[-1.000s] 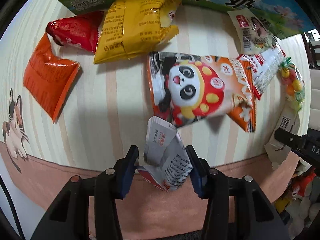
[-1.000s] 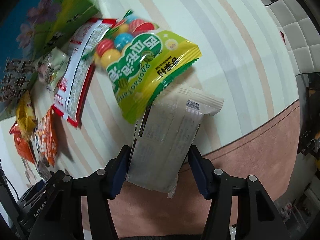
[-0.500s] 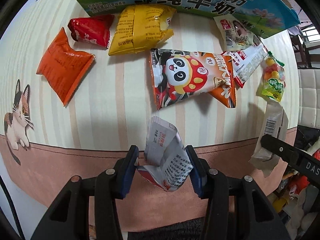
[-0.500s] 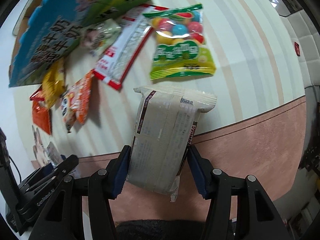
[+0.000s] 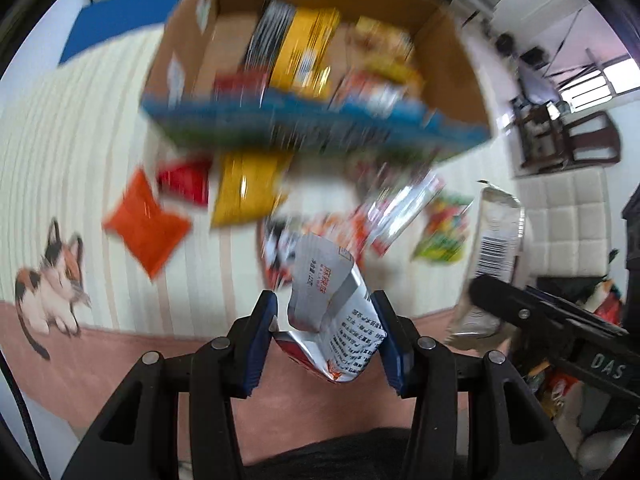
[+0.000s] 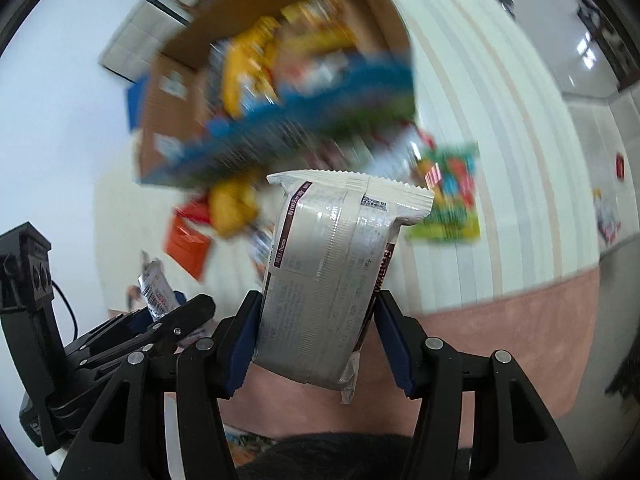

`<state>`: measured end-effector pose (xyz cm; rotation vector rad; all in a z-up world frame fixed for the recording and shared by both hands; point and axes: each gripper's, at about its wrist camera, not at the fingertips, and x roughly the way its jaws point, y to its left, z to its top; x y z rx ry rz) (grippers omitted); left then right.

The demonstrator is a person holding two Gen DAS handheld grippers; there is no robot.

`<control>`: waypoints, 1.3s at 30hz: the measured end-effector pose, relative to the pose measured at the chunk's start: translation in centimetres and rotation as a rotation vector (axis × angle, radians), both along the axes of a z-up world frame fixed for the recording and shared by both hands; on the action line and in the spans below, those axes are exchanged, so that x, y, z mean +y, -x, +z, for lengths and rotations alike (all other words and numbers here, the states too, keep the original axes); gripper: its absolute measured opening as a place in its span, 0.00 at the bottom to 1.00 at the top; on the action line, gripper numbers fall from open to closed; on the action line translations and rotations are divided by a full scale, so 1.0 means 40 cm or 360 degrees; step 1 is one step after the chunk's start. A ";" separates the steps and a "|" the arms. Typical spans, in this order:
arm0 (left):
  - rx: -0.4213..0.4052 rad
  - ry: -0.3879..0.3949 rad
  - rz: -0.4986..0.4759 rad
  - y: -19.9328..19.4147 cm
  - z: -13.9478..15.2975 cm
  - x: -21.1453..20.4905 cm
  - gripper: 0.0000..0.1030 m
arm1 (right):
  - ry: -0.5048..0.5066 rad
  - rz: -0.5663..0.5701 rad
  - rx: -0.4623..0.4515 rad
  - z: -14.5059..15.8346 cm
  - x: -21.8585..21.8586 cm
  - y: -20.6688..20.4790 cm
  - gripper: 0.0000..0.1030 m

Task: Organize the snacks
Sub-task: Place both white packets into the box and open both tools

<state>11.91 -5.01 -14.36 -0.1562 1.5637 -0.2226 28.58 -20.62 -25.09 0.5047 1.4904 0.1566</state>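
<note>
While both claws are loaded, each packet sits low between the pads: the left gripper (image 5: 326, 332) is clamped on a small silver packet (image 5: 332, 316), crumpled where the pads pinch it, and the right gripper (image 6: 316, 332) is clamped on a larger grey-white packet (image 6: 332, 276) held by its lower half, the crimped top edge standing free above. Both look light and soft; the foil is likely slick, so a hold across the flat body, well in from the sealed ends, seems safer than a pinch on a seam, and a hard squeeze would probably crush what is inside.

Beyond the claws lies the striped cloth (image 5: 80, 140), with loose snacks on it: an orange bag (image 5: 146, 226), a red bag (image 5: 186, 182), a yellow bag (image 5: 244, 188) and a green candy bag (image 6: 450, 200), all blurred. Farthest off stands the cardboard box (image 5: 448, 64), open on top and already holding several packets. Both held packets hang above the cloth, short of the box.
</note>
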 end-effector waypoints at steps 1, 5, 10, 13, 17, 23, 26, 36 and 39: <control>-0.0032 0.0030 -0.0002 -0.056 0.026 -0.001 0.43 | 0.0004 0.0007 -0.0030 0.024 -0.024 -0.014 0.58; -0.0235 -0.0003 0.0017 -0.203 0.096 -0.011 0.44 | 0.0151 0.0038 -0.0170 0.097 -0.058 -0.136 0.58; -0.0312 -0.0147 0.0041 -0.389 0.119 0.000 0.44 | 0.0339 0.0075 -0.0152 0.066 -0.072 -0.300 0.58; -0.0271 -0.0222 0.0041 -0.490 0.077 0.013 0.44 | 0.0435 0.0107 -0.0102 0.019 -0.083 -0.376 0.58; -0.0178 -0.0320 0.0032 -0.597 0.009 0.026 0.44 | 0.0534 0.0150 -0.0032 -0.049 -0.082 -0.436 0.58; -0.0064 -0.0446 0.0014 -0.701 -0.100 0.041 0.44 | 0.0602 0.0179 0.0069 -0.119 -0.080 -0.467 0.58; -0.0002 -0.0506 0.0010 -0.726 -0.132 0.044 0.46 | 0.0618 0.0191 0.0117 -0.157 -0.077 -0.481 0.59; 0.0018 -0.0507 0.0062 -0.754 -0.148 0.063 0.85 | 0.0634 0.0236 0.0197 -0.185 -0.062 -0.494 0.82; -0.0040 -0.0462 0.0072 -0.747 -0.119 0.064 0.85 | 0.0617 0.0227 0.0184 -0.180 -0.058 -0.492 0.86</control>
